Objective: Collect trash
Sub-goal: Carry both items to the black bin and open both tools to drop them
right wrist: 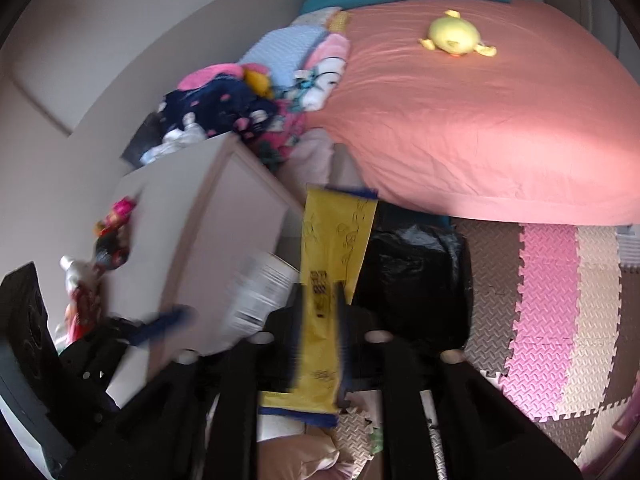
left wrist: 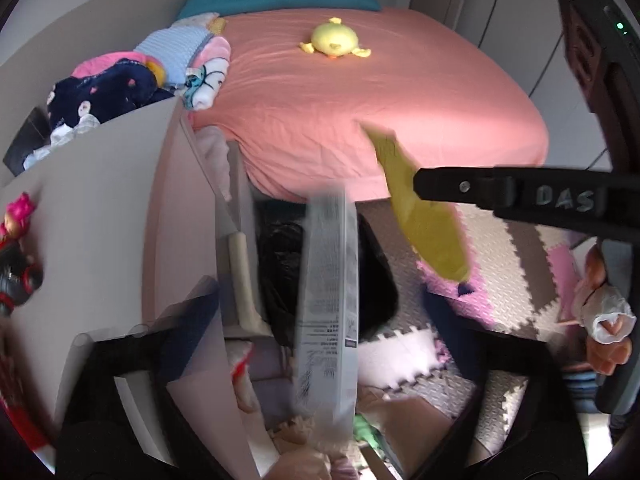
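Observation:
In the left wrist view a white printed carton (left wrist: 328,300) stands on end in front of the camera, blurred; my left gripper (left wrist: 320,360) looks wide open around it, fingers dark and blurred at the bottom. The carton also shows in the right wrist view (right wrist: 260,292). My right gripper (right wrist: 320,320) is shut on a long yellow wrapper (right wrist: 332,264) with blue edges; it also shows in the left wrist view (left wrist: 424,224), hanging from the right gripper's finger (left wrist: 480,190). A black trash bag (right wrist: 412,276) sits open on the floor below both, also in the left wrist view (left wrist: 284,264).
A pink bed (left wrist: 380,100) with a yellow plush (left wrist: 334,38) fills the back. A white cabinet (left wrist: 100,200) stands at left with clothes (left wrist: 120,84) piled behind and a doll (left wrist: 16,248) on top. Foam puzzle mats (right wrist: 552,312) cover the floor.

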### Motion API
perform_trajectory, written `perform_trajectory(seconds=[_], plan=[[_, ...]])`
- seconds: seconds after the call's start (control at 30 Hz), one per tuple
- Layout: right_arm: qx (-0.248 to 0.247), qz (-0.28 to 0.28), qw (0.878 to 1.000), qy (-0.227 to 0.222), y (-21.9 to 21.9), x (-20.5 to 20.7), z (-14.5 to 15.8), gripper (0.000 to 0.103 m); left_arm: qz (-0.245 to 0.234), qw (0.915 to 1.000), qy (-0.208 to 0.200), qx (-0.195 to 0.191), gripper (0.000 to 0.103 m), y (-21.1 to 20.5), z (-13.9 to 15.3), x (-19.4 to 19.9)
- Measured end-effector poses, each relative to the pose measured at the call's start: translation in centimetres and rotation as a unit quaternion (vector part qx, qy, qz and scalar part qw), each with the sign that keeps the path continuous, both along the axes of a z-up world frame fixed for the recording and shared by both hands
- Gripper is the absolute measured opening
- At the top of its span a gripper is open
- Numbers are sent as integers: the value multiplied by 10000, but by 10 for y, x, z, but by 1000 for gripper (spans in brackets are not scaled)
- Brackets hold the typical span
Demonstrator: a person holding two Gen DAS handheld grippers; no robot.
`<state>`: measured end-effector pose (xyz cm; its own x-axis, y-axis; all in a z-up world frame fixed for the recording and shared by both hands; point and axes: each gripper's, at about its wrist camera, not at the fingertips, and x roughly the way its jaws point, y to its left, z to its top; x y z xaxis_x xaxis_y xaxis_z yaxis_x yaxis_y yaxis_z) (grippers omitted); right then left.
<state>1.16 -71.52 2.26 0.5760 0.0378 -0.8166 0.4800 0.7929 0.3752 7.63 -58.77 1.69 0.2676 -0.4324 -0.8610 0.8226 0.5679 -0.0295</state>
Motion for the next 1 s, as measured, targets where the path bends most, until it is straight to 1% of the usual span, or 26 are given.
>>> perform_trajectory(seconds=[0.03,0.07,0.17,0.23,0.37,0.47,0.57,0.73,0.83,1.0], plan=[[-146,-83,9999,1,-7,2,-1,55,-39,9999,-42,86,97,-7,-5,2],[-219,-131,9997,9,-12,4,-1,56,-78,9998,-36,164,97,-13,-9,4],[-98,-257,9996,34,-28,9,-6,56,-172,9993,14,331,97,-22,-15,11],[-36,-297,9995,114,-35,14,-7,56,-187,9992,80,347,97,-24,-16,15],[-53,-258,9993,258,-37,21,2,56,-107,9993,220,295,97,-20,-3,22],[-85,-176,9993,330,-33,26,16,56,8,9991,337,238,97,-14,7,28],[-85,-79,9993,357,-28,31,30,56,187,9986,462,151,97,-2,20,33],[-84,180,9992,340,-8,40,55,56,495,9974,516,-31,97,24,47,37],[-78,401,9987,308,11,48,67,56,762,9956,522,-119,97,49,62,41],[-9,815,9964,226,47,64,79,56,1281,9906,434,-185,97,93,78,49]])
